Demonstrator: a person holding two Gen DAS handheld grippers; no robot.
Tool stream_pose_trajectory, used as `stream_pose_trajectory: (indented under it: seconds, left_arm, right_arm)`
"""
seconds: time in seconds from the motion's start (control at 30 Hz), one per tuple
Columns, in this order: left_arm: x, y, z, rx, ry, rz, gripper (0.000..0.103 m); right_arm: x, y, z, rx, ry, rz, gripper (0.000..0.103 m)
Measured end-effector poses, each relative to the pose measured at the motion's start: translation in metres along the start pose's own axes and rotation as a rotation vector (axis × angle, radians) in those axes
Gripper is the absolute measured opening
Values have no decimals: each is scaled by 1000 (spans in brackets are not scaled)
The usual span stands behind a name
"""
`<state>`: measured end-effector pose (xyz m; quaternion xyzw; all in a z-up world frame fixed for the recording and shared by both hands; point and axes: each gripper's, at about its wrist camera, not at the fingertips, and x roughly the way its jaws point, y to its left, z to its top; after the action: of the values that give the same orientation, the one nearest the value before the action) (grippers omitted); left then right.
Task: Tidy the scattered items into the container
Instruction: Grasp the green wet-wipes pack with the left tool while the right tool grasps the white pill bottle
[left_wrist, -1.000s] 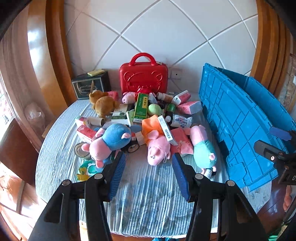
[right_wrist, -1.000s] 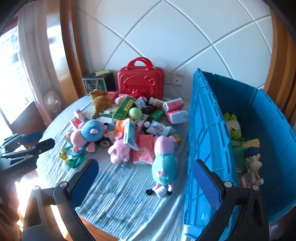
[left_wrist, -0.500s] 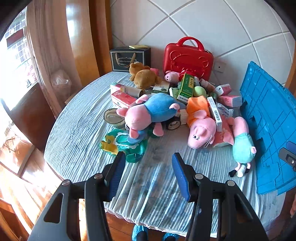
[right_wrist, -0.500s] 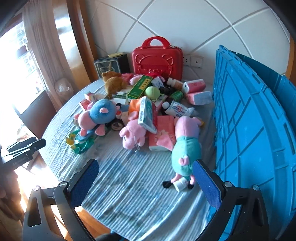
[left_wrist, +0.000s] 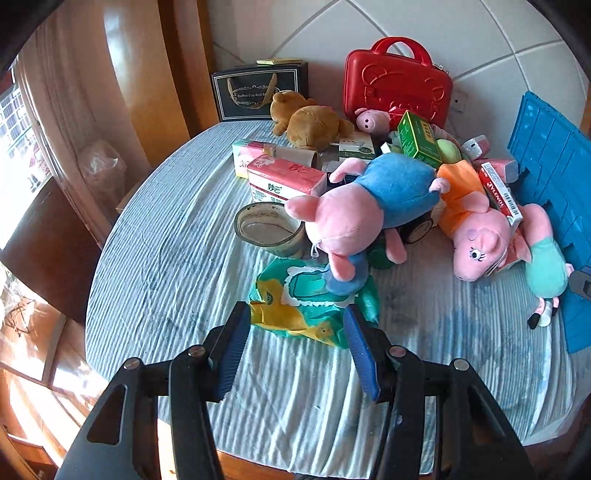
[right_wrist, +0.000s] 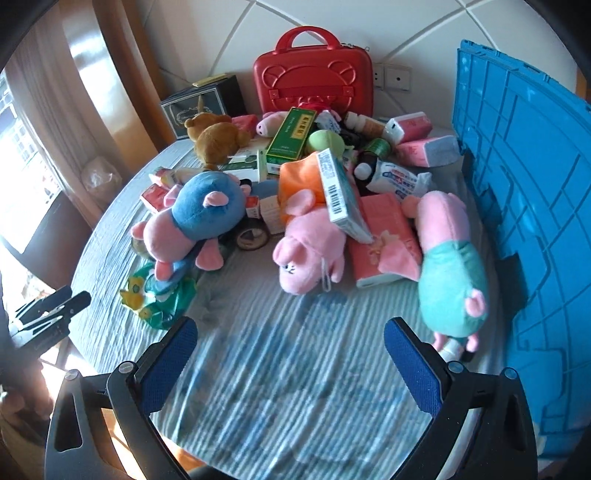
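A heap of toys and boxes lies on the round blue-striped table. My left gripper is open, its fingers on either side of the near edge of a green and yellow wipes packet. A pink pig plush in blue lies just beyond the packet. My right gripper is open and empty above the bare cloth, near a pink pig plush in orange and a pig plush in teal. The blue crate stands at the right.
A red case and a black gift bag stand at the back by the wall. A brown bear, a tape roll, tissue packs, medicine boxes and bottles fill the middle. The table edge is close below both grippers.
My left gripper has swung left and moved down toward the table, and now its fingers straddle the wipes packet. My right gripper has moved down and closer to the toys beside the crate.
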<state>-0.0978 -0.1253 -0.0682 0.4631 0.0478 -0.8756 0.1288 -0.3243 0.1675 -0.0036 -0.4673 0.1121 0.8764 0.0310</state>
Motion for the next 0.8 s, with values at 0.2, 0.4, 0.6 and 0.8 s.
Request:
stream_pose_trajectory:
  seconds: [0.2,0.4,0.6,0.8]
  left_arm:
    - [46,30,2,61,84,-58,52]
    - [86,40,2,66,149,-110,52]
    - [121,44,7,44,199,-147,52]
    - [143,35,2,63,219,-158,52]
  right_arm:
    - [53,50,-5,60,84,11,103]
    - [91,61,-15,121,159,-35,103]
    - [94,30,-25,238,153,-106,103]
    - [79,-44,-51,405,141,-279,103]
